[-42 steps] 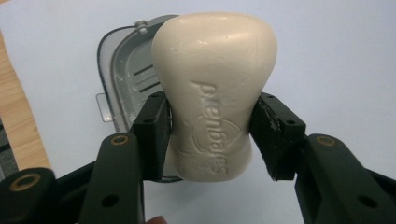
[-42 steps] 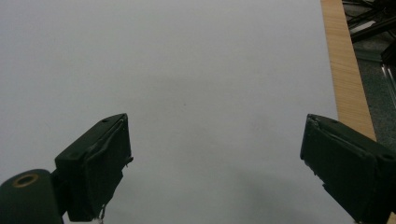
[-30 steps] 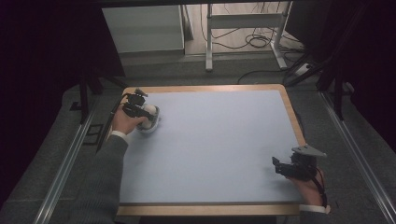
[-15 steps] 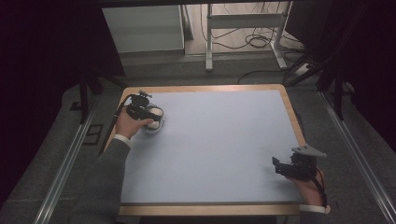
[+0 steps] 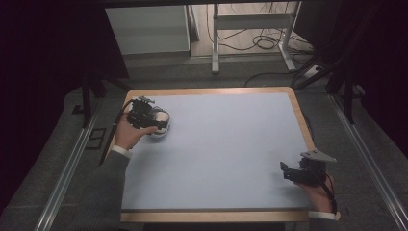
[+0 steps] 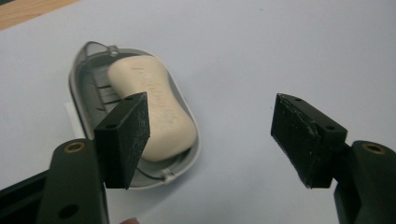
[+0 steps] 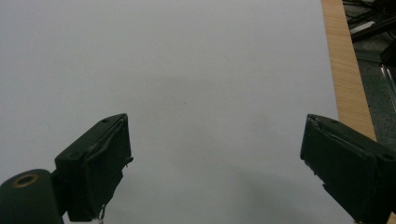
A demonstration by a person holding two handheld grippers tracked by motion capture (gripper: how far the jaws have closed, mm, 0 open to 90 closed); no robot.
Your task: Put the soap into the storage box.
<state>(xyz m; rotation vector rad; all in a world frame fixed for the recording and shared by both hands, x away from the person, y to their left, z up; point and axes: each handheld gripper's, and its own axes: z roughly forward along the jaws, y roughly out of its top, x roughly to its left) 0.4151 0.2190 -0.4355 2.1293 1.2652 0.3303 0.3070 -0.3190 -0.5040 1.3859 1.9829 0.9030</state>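
Observation:
A cream soap bar (image 6: 159, 107) lies in a grey oval soap dish (image 6: 86, 60) on the pale blue table top. My left gripper (image 6: 212, 116) hovers just above and to the near side of the dish. Its jaws have just been opening and stand wide apart with nothing between them; the left pad (image 6: 133, 133) hides part of the soap. From above, the left gripper (image 5: 156, 120) is at the far left of the table over the dish (image 5: 161, 134). My right gripper (image 5: 285, 172) rests near the front right corner, open and empty, with bare table in front of it (image 7: 215, 154).
A wooden border (image 5: 303, 125) frames the blue table top (image 5: 226, 144). Metal rails run along both sides on the floor. A white cabinet (image 5: 146, 29) and a metal stand with cables (image 5: 250, 24) are beyond the far edge.
The left hand has drawn a little back and up from the soap dish, which stays on the table. The right hand has not moved.

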